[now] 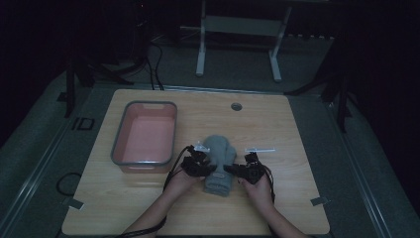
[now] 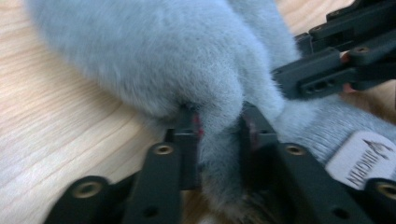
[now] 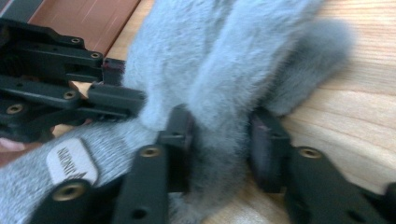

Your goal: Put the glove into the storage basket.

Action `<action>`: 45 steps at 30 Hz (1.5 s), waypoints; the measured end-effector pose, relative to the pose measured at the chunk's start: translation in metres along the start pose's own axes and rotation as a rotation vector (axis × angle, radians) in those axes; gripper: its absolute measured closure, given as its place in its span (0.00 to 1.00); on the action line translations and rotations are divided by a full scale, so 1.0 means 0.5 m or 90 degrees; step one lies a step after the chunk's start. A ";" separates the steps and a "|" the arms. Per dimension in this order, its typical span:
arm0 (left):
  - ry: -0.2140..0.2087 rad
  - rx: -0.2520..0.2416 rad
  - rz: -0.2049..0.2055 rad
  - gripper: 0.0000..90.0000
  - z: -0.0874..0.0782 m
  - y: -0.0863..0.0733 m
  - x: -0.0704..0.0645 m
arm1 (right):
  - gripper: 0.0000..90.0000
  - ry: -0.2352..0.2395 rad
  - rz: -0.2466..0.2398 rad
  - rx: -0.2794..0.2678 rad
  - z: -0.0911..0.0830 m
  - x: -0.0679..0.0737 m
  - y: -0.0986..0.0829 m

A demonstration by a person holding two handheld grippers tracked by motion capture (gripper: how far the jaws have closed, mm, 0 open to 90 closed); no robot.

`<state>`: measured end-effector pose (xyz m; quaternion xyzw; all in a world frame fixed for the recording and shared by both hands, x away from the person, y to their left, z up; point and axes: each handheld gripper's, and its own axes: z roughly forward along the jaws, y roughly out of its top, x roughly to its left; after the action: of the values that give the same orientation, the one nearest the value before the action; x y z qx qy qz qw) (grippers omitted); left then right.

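Observation:
A pair of grey fuzzy mittens [image 1: 218, 163] lies stacked on the wooden table [image 1: 277, 124] in front of the person. My left gripper [image 1: 202, 167] is at the mittens' left edge, its jaws shut on a fold of grey mitten [image 2: 219, 140]. My right gripper [image 1: 238, 170] is at their right edge, jaws shut on another fold of the grey mitten [image 3: 219, 135]. A white label [image 2: 362, 158] sits on the knit cuff [image 3: 28, 186]. Each gripper view shows the other gripper close by: the right gripper [image 2: 303, 77] and the left gripper [image 3: 112, 88].
A grey bin with a pink inside [image 1: 145, 135] stands on the table left of the mittens. A small white strip [image 1: 261, 149] lies right of them. A round cable hole [image 1: 236, 106] is near the far edge. Desk legs [image 1: 200, 54] stand on the floor beyond.

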<state>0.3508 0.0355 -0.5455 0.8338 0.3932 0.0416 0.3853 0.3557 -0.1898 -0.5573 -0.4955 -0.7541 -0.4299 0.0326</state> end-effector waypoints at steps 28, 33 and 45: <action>-0.009 -0.057 0.035 0.94 -0.090 0.053 -0.031 | 0.91 -0.018 -0.079 -0.044 -0.056 0.063 0.030; -0.011 -0.083 0.034 0.94 -0.115 0.063 -0.030 | 0.91 -0.006 -0.077 -0.059 -0.069 0.075 0.047; -0.035 -0.063 0.009 0.93 -0.057 0.049 -0.012 | 0.91 -0.027 -0.059 -0.049 -0.060 0.050 0.038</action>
<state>0.3516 0.0393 -0.5077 0.8174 0.3739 0.0411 0.4363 0.3467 -0.1896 -0.5150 -0.4696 -0.7599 -0.4489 -0.0222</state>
